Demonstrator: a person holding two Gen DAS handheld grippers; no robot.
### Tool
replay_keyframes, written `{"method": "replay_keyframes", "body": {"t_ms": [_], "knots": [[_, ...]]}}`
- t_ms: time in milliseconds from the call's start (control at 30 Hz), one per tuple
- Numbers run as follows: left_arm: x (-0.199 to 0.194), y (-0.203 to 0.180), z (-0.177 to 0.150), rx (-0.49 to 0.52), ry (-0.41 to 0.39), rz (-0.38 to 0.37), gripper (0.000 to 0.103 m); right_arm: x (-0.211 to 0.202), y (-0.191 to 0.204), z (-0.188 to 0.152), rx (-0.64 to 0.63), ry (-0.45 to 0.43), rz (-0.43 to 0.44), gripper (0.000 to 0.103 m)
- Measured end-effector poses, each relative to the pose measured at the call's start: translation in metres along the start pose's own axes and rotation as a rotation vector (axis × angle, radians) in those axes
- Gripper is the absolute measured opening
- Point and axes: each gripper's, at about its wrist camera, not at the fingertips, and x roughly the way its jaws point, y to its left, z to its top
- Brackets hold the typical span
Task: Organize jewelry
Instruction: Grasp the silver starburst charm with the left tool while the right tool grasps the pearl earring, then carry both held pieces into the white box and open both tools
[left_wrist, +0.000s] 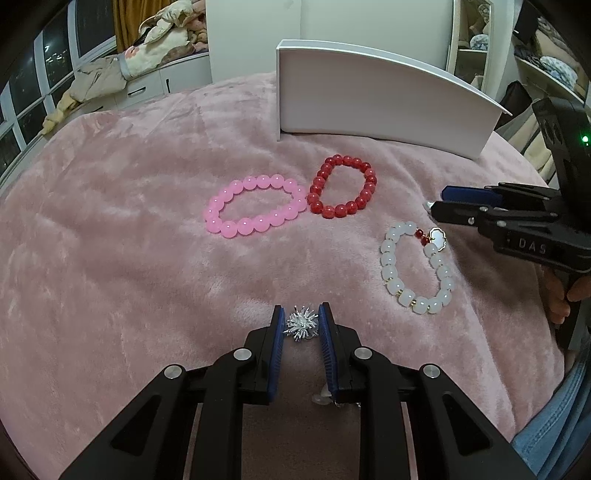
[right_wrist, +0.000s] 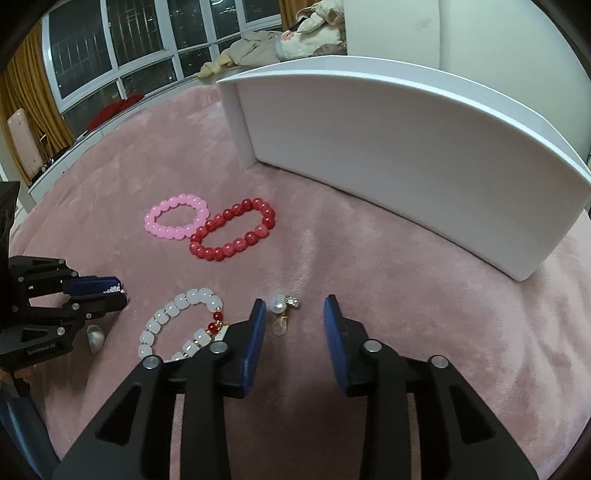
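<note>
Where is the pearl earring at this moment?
In the right wrist view, the pearl earring lies on the pink blanket between the right gripper's open fingers, nearer the left one, just right of the white bracelet.

Both wrist cameras peer steeply down their own fingers, close over the pink blanket (left_wrist: 110, 240), left beside right, sharing the bracelets and white box (right_wrist: 406, 147).

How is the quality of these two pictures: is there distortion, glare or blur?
Left wrist view: strong fisheye bending, the white box has a curved top edge; dark corners; small highlights on the pink bracelet; focus is sharp. Right wrist view: the same bending on the box, window is dark, so light comes from indoors; soft shadow under the right gripper.
</note>
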Motion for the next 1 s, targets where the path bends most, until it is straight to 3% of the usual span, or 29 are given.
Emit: {"method": "replay_keyframes", "body": {"t_ms": [133,233,567,1000], "knots": [[-0.001,0.0,0.0,0.004,0.0,-0.004,0.024,0.011,0.007,0.001,-0.044,0.019,-0.014,0.033],[0.0,-0.001,-0.002,0.012,0.005,-0.007,0.024,0.019,0.008,0.002,-0.047,0.035,0.005,0.018],[-0.004,-0.002,0.005,0.005,-0.007,-0.037,0.024,-0.012,-0.003,0.01,0.042,-0.038,0.066,0.018],[-0.041,-0.018,0.082,0.023,-0.145,-0.075,0.024,-0.083,-0.025,0.056,0.078,-0.203,0.074,0.018]]}}
